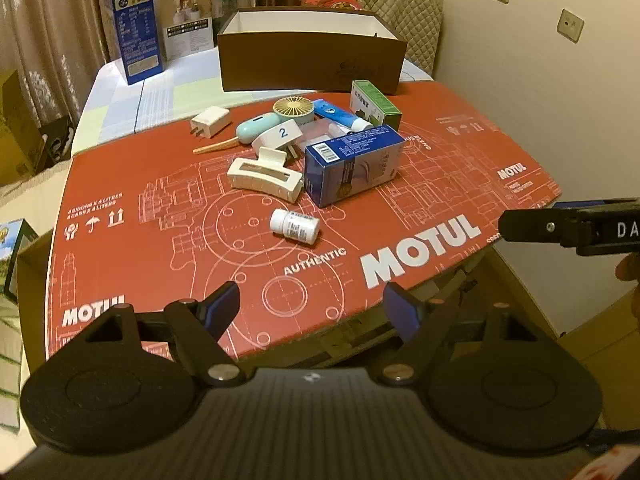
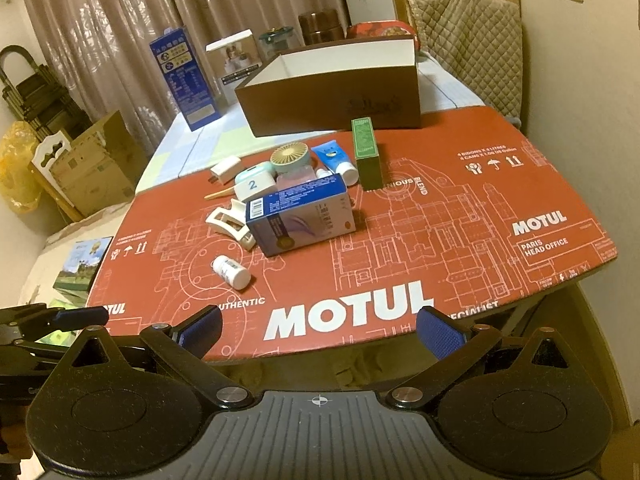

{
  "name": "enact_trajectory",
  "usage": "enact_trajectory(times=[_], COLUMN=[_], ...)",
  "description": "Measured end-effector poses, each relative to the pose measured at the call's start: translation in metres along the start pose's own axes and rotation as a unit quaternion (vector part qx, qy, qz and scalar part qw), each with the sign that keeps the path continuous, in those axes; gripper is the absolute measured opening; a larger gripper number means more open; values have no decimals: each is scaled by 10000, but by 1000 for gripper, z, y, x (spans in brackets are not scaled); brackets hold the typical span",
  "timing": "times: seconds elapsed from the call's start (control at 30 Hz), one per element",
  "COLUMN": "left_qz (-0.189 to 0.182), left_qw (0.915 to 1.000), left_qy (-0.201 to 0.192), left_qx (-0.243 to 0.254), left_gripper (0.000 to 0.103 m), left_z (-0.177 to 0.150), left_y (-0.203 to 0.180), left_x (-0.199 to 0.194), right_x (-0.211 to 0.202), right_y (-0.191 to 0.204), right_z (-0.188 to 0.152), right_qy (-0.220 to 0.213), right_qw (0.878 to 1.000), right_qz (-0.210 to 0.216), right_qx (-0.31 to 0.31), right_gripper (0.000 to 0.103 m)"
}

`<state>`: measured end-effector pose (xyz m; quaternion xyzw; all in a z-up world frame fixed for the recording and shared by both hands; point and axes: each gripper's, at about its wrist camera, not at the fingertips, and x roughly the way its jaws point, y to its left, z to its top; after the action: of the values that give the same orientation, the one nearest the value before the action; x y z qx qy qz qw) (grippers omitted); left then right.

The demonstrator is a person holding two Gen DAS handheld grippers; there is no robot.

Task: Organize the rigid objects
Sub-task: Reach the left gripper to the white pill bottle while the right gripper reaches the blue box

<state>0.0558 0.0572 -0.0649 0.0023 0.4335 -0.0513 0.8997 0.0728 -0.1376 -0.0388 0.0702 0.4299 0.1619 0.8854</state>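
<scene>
Left wrist view: my left claw (image 1: 312, 308) hangs over the near edge of the red Motul cardboard sheet (image 1: 440, 184), its blue-padded fingers spread wide with nothing between them.
Right wrist view: my right claw (image 2: 320, 334) is likewise spread wide and empty above the same near edge.
Right claw seen from the left: only a black finger enters at the right border; the rest is cut off, and a bit of my hand (image 1: 628, 268) blurs into the corner.
Pile: the things to sort lie in a loose cluster mid-sheet, well apart from both claws.
Nearest item: a small white pill bottle (image 1: 295, 226) lying on its side, alone in front of the pile.
Front of pile: a blue and white carton (image 1: 352, 164) on its side, touching a cream hair claw clip (image 1: 266, 176).
Behind: a white plug marked 2 (image 1: 278, 135), a mint-coloured case (image 1: 258, 128), a small round fan (image 1: 294, 110), a blue tube (image 1: 340, 114), a white charger (image 1: 211, 121), a thin wooden stick (image 1: 216, 146).
Hard to read: a clear plastic piece behind the carton is mostly hidden; I cannot tell what it is.
Green box (image 2: 366, 152): it stands upright in the right view; print too small to read.
Brown open box (image 1: 312, 56): at the far edge of the sheet, white inside; its floor is hidden by the front wall.
</scene>
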Motion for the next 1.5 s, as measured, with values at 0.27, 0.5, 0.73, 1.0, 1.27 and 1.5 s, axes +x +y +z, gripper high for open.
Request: enact_trajectory(times=[0.27, 0.5, 0.73, 1.0, 1.27, 1.5], left_qz=[59, 91, 172, 149, 119, 192], left_qw=[10000, 9996, 9985, 9978, 9976, 9984], left_qy=[37, 255, 463, 507, 478, 420], left_qx=[21, 109, 222, 389, 486, 327], left_gripper=[72, 72, 72, 65, 59, 42], left_z=[11, 23, 34, 43, 47, 44], left_y=[0, 3, 9, 16, 13, 11], left_x=[30, 74, 113, 143, 154, 155], right_x=[26, 59, 90, 114, 129, 138], right_y=[-10, -28, -49, -67, -71, -66], right_z=[14, 42, 66, 82, 94, 103], right_qy=[151, 310, 556, 767, 868, 876], right_qw=[9997, 9989, 9974, 9956, 9938, 9916], right_qz=[67, 165, 264, 317, 429, 633], right_qx=[-157, -324, -379, -434, -538, -714], right_gripper=[101, 101, 101, 101, 101, 101])
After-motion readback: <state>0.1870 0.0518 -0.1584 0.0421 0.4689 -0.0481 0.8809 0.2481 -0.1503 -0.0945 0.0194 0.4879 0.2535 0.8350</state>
